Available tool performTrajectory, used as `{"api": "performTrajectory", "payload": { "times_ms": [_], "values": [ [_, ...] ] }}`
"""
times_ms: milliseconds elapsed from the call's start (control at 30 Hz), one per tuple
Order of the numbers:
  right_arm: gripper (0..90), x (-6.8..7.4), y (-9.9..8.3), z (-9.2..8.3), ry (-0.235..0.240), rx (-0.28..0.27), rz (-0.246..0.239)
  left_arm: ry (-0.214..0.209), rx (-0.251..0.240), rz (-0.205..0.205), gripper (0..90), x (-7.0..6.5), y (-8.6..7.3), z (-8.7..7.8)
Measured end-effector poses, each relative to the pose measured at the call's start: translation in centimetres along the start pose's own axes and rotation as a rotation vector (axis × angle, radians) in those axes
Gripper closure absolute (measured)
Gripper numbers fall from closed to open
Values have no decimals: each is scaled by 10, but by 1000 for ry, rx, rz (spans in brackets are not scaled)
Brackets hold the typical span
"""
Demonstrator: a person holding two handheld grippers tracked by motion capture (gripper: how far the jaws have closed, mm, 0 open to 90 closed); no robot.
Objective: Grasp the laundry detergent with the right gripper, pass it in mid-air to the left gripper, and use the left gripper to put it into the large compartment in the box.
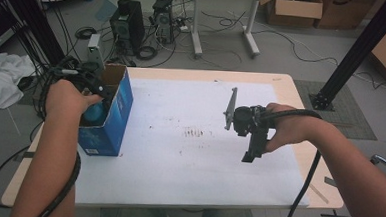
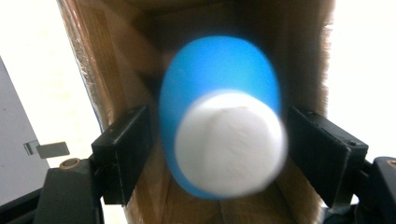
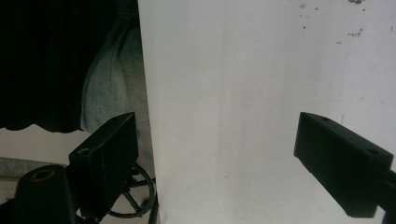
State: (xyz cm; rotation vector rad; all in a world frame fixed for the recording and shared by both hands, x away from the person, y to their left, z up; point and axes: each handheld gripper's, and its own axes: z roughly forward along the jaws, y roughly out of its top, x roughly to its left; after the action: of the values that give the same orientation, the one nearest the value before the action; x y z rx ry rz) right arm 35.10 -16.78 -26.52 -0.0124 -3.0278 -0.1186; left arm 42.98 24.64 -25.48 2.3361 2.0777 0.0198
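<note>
An open blue cardboard box [image 1: 116,109] stands on the white mat [image 1: 188,158] at the table's left side. My left gripper [image 1: 95,92] reaches down into its top. In the left gripper view a blurred blue egg-shaped object [image 2: 210,70] with a white end sits between the jaws of my left gripper [image 2: 219,154], inside the box's brown walls [image 2: 98,70]. A thin dark gap shows on each side of it, so the jaws stand open. The blue object [image 1: 94,112] also peeks out under the hand. My right gripper [image 1: 251,155] hovers over the mat's right half, open and holding nothing [image 3: 217,154].
The wooden table's edge [image 1: 302,89] frames the mat, which has small brown stains [image 1: 194,133] at its middle. A black post [image 1: 354,52] rises at the right. Computer towers [image 1: 128,22], cables and cardboard boxes [image 1: 294,8] lie on the floor beyond. White cloth [image 1: 0,78] lies at left.
</note>
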Motion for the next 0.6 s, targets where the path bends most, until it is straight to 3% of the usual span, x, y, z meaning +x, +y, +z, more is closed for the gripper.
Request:
{"api": "performTrajectory", "payload": {
  "times_ms": [200,600],
  "values": [
    [138,-1,1,1,-2,-1,4,1,-25,24,214,-5,0,-20],
    [138,-1,4,1,-1,2,1,1,-55,57,169,-11,1,-42]
  ]
}}
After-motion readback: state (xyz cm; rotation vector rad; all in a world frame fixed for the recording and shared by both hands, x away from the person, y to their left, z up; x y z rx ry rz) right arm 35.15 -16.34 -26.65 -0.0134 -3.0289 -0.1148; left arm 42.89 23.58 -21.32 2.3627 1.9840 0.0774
